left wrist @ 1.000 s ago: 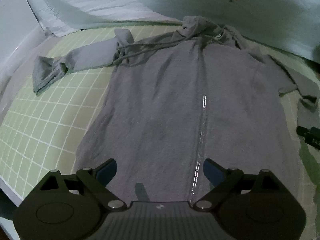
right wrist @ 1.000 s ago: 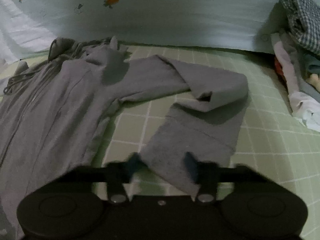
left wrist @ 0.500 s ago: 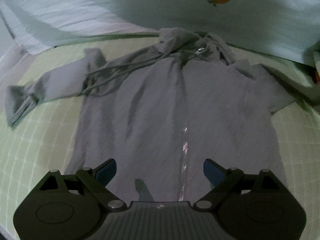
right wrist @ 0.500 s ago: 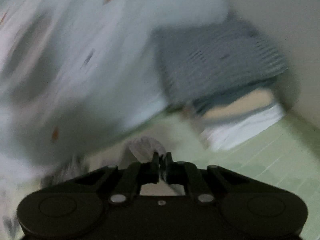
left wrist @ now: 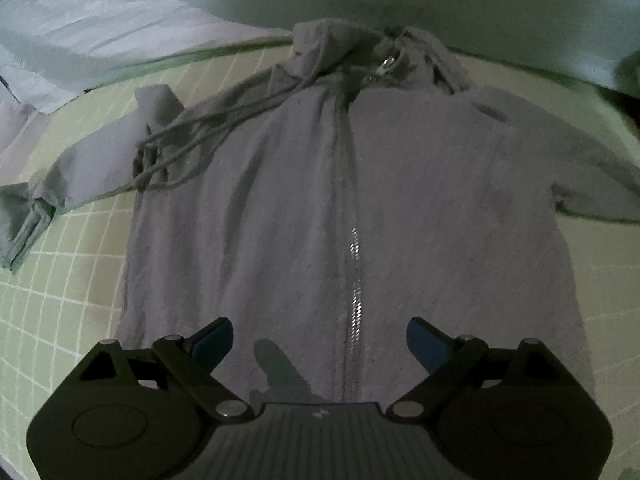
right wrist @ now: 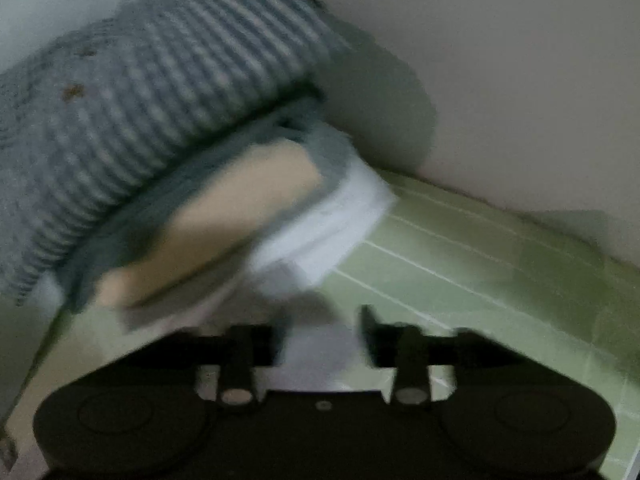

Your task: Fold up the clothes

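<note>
Grey zip hoodie (left wrist: 340,208), seemingly flat

We see a pale green bedsheet with a white grid (left wrist: 68,280) carrying everything. A grey zip-up hoodie (left wrist: 360,200) lies flat on it, front up, hood toward twelve o'clock, one sleeve trailing out to nine o'clock and the other to three. In the right wrist view the same sheet (right wrist: 500,264) bears a blurred stack of folded clothes (right wrist: 168,168) at ten o'clock, a striped piece on top, against the wall.
</note>
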Demonstrator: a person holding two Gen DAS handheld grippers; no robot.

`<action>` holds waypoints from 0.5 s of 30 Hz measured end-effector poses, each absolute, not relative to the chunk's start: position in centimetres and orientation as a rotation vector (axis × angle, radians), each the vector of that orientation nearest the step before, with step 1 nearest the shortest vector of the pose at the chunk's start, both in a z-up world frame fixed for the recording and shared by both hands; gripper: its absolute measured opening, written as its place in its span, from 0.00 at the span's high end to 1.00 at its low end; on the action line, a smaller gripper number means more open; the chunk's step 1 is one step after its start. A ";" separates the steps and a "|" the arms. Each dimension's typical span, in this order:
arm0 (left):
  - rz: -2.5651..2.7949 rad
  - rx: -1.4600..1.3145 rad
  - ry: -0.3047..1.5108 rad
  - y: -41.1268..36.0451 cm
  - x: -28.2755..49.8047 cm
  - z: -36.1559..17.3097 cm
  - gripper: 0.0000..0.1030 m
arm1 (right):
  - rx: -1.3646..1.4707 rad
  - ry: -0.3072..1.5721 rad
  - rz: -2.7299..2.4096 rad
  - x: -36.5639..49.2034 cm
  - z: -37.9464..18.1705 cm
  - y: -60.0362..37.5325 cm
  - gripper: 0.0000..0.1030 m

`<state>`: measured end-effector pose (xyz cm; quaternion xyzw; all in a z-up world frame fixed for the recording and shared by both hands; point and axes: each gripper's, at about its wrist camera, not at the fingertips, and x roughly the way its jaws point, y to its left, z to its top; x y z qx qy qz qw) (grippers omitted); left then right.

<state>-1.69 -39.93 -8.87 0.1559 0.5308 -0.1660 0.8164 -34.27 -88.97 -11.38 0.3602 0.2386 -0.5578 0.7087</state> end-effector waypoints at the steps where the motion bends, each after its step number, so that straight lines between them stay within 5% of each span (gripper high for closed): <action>1: -0.348 0.335 1.136 -39.9 -1.6 -8.9 0.09 | 0.820 0.515 -1.256 -34.6 -11.9 -88.6 0.21; 9: -0.374 0.429 1.137 -41.6 -2.0 -9.1 0.09 | 0.824 0.537 -1.204 -33.0 -15.7 -87.4 0.15; 11: -0.391 0.459 1.126 -42.1 -2.3 -9.0 0.09 | 0.774 0.555 -1.202 -32.1 -16.0 -87.3 0.21; 12: -0.398 0.469 1.121 -42.3 -2.4 -9.0 0.09 | 0.750 0.558 -1.198 -31.7 -16.0 -87.2 0.28; 14: -0.412 0.487 1.111 -42.7 -2.7 -8.9 0.09 | 0.697 0.579 -1.183 -31.0 -15.9 -87.1 0.74; 15: -0.416 0.488 1.110 -42.9 -2.8 -8.9 0.09 | 0.675 0.599 -1.183 -30.9 -15.8 -87.0 0.84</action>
